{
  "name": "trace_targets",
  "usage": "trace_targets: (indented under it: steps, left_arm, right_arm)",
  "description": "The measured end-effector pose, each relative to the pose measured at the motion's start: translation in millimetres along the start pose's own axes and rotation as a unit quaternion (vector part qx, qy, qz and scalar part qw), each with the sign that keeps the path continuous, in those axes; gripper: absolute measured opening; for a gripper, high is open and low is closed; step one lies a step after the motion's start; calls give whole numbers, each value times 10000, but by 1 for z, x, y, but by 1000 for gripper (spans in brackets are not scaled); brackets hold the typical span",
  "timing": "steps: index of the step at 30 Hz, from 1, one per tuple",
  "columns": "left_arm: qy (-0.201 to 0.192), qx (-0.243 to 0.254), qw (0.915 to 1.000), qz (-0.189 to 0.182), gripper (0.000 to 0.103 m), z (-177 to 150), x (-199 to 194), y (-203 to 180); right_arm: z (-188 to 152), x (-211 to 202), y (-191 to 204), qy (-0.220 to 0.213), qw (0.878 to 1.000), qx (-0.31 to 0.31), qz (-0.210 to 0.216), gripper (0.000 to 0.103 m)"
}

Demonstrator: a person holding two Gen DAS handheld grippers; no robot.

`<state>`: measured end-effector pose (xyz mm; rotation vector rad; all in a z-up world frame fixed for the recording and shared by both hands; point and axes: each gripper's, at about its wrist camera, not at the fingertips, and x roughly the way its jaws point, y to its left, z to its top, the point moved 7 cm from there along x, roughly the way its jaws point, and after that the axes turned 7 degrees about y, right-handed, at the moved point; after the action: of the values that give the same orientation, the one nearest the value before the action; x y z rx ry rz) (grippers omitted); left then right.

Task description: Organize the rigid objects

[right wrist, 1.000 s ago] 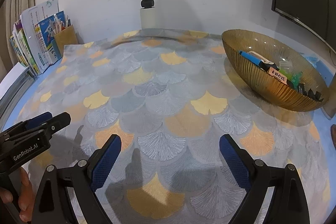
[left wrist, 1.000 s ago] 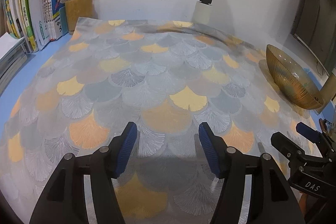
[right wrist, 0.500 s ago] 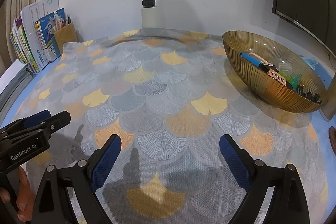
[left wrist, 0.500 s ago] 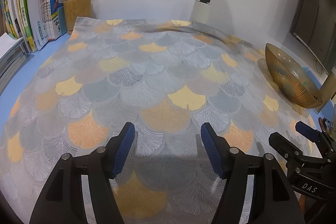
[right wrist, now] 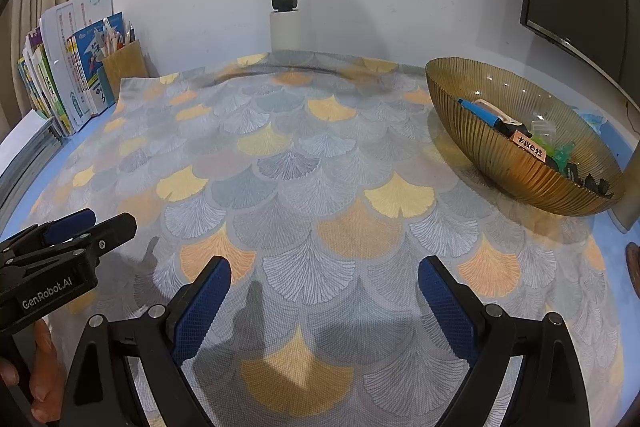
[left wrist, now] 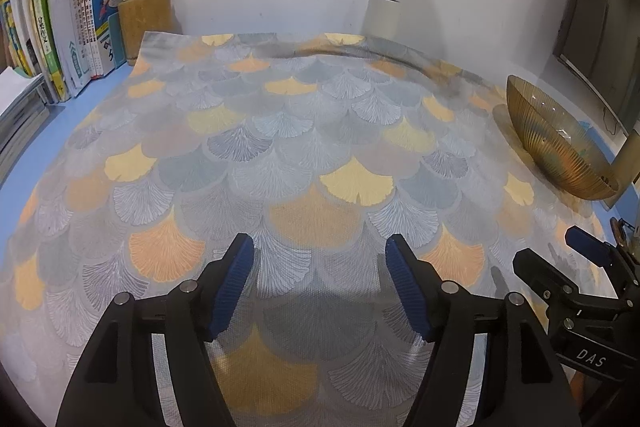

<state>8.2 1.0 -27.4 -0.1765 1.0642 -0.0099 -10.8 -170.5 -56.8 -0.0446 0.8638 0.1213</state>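
While both grippers hover empty with fingers spread, the bowl (right wrist: 520,147) of small items sits far right, nearer the right gripper (right wrist: 324,307) than the left gripper (left wrist: 320,283).

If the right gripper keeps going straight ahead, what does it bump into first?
Probably just the cloth: the right gripper points down across it. The bowl sits off to its right, seemingly out of line.

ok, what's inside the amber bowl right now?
The amber bowl holds a blue marker, a small labelled block, green plastic bits and dark pieces. Anything beneath that pile is hidden.
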Motion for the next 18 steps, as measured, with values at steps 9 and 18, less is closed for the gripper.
trace_targets:
  steps: [9, 18]
  left_arm:
    - [69, 94, 9999, 23, 68, 0, 3, 0]
    - [116, 160, 9998, 54, 72, -1, 5, 0]
  right_arm:
    - [0, 1, 0, 16, 10000, -23, -9, 94]
    - [0, 2, 0, 26, 10000, -30, -6, 94]
